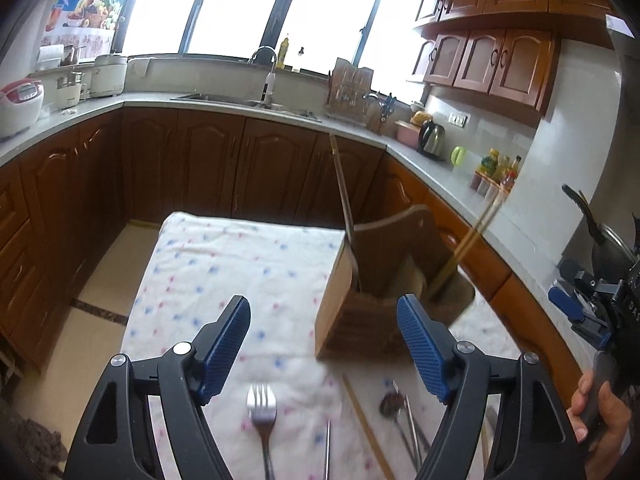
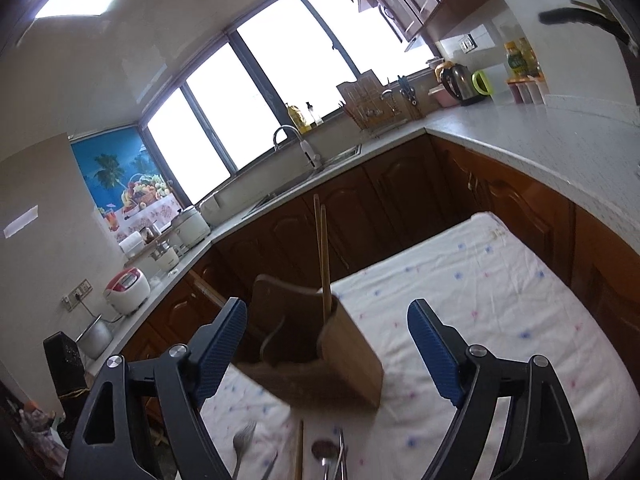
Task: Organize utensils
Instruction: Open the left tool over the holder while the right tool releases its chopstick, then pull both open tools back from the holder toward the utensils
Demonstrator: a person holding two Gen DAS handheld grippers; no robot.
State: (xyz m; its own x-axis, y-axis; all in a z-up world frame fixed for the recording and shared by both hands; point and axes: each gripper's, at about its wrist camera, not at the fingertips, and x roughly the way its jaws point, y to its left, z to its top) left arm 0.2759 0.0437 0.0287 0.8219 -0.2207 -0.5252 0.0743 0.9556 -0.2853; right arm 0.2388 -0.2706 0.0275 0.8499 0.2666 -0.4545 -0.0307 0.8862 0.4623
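A wooden utensil holder (image 1: pixel 352 312) (image 2: pixel 344 360) stands on the cloth-covered table (image 1: pixel 224 264) (image 2: pixel 480 304), with chopsticks (image 1: pixel 343 196) (image 2: pixel 322 252) standing in it. On the cloth in front lie a fork (image 1: pixel 262 412) (image 2: pixel 242 444), a loose chopstick (image 1: pixel 366 428) (image 2: pixel 299 452), a spoon (image 1: pixel 394 408) (image 2: pixel 323 450) and other metal utensils. My left gripper (image 1: pixel 324 340) is open and empty above the fork, just short of the holder. My right gripper (image 2: pixel 326 352) is open and empty in front of the holder; it also shows at the right edge of the left wrist view (image 1: pixel 580 312).
Kitchen counters (image 1: pixel 248 104) with a sink (image 2: pixel 308 176), rice cookers (image 1: pixel 20 100), a kettle (image 2: pixel 460 80) and bottles wrap around the table. Brown cabinets (image 1: pixel 200 168) stand beyond the table's far edge. The floor (image 1: pixel 92 320) lies to the left.
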